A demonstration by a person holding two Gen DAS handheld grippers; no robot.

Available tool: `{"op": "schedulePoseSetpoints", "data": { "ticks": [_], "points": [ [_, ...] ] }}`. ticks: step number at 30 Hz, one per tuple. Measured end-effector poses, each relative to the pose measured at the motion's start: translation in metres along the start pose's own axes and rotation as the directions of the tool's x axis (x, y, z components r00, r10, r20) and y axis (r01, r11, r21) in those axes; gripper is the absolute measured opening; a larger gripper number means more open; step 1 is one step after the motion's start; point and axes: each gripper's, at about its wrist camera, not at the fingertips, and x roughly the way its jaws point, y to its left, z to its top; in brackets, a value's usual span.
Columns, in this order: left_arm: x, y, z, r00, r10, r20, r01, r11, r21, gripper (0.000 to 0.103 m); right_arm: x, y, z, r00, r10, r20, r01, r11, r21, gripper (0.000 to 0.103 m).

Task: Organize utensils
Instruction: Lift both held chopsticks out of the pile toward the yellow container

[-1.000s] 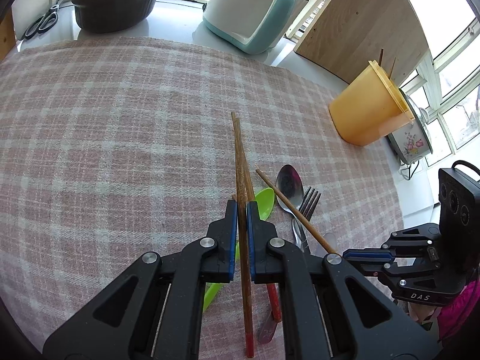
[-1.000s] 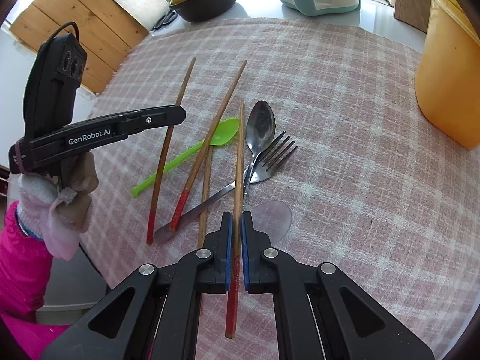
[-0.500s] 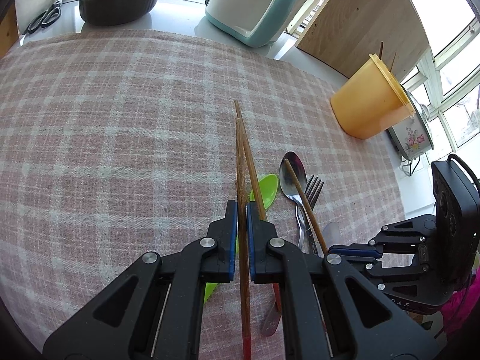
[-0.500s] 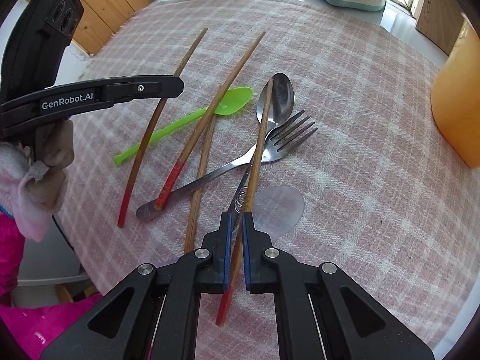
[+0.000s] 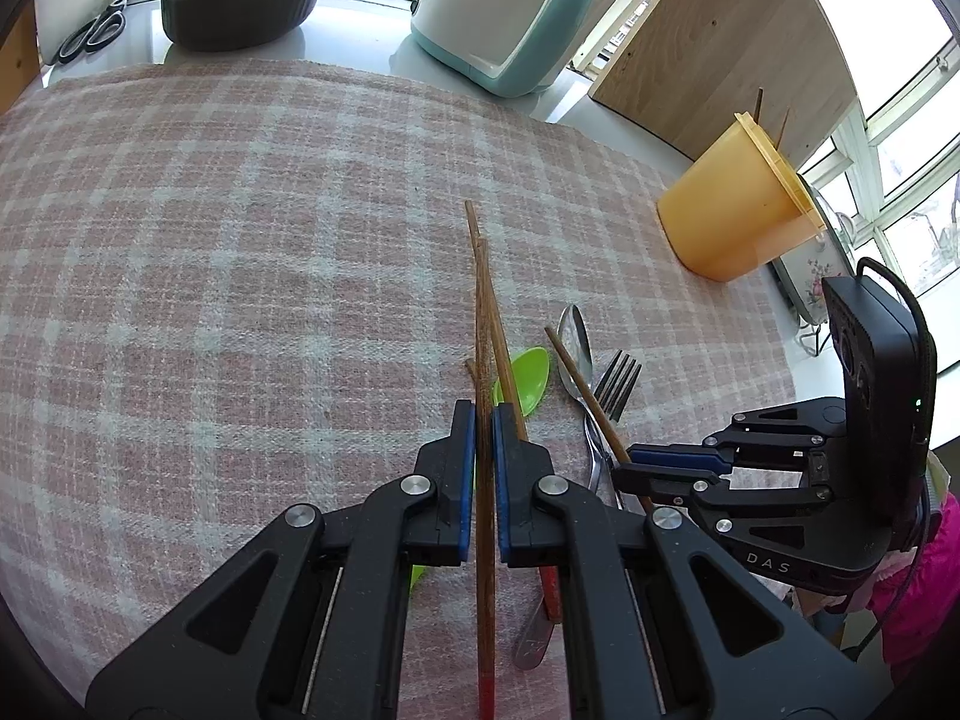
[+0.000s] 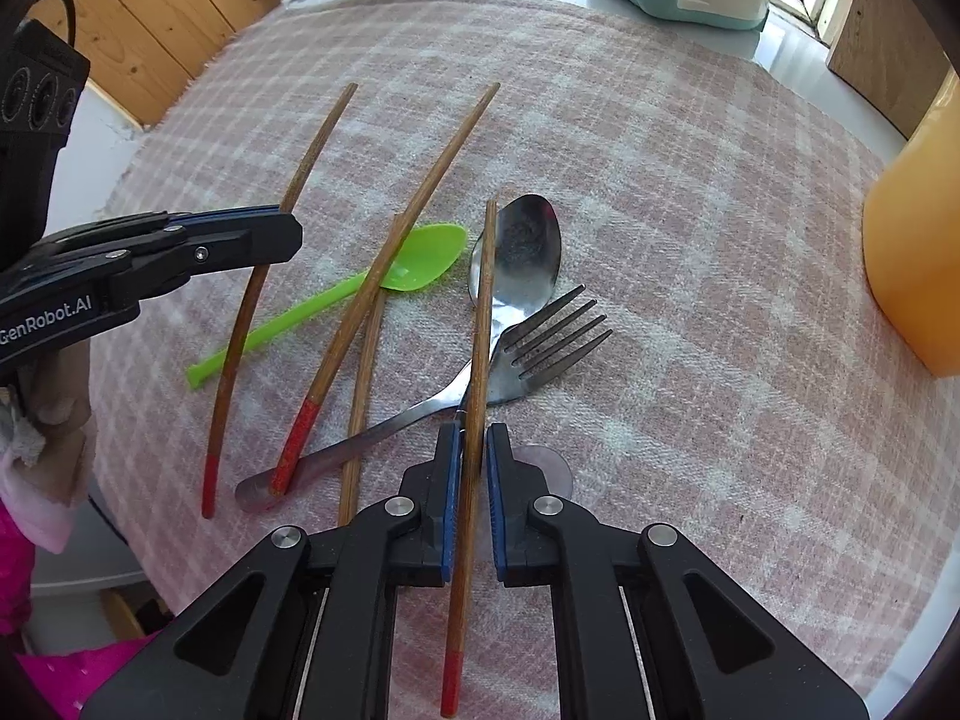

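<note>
Firmly, a red-tipped wooden chopstick (image 5: 483, 480) was pinched between the blue pads of the left gripper (image 5: 483, 420). Likewise, a second red-tipped wooden chopstick (image 6: 477, 360) was clamped by the right gripper (image 6: 473, 438). Beside that chopstick, a steel spoon (image 6: 519, 252), steel fork (image 6: 540, 342) and lime-green plastic spoon (image 6: 420, 261) were laid on the pink checked cloth (image 6: 690, 210). Well beyond the steel spoon, an orange plastic tub (image 5: 738, 210) was stood.

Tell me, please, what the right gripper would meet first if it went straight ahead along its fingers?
Probably the metal fork and spoon just beyond the right gripper, under its held chopstick; depth is uncertain.
</note>
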Motion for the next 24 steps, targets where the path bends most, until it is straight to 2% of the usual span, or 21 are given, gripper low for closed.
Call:
{"op": "schedulePoseSetpoints", "data": {
  "ticks": [7, 13, 24],
  "points": [
    [-0.003, -0.002, -0.001, 1.0, -0.006, 0.004, 0.006, 1.0, -0.002, 0.003, -0.015, -0.012, -0.012, 0.999, 0.029, 0.034, -0.03, 0.999, 0.027, 0.005],
    [-0.017, -0.012, 0.0, 0.999, -0.025, 0.03, 0.025, 1.0, 0.009, 0.004, -0.046, -0.021, -0.027, 0.992, 0.066, 0.107, -0.07, 0.997, 0.039, 0.005],
    [-0.048, -0.054, 0.01, 0.992, -0.062, 0.108, 0.053, 0.995, 0.079, 0.003, -0.108, -0.04, -0.046, 0.961, 0.051, 0.273, -0.071, 0.995, 0.064, 0.005]
  ]
}}
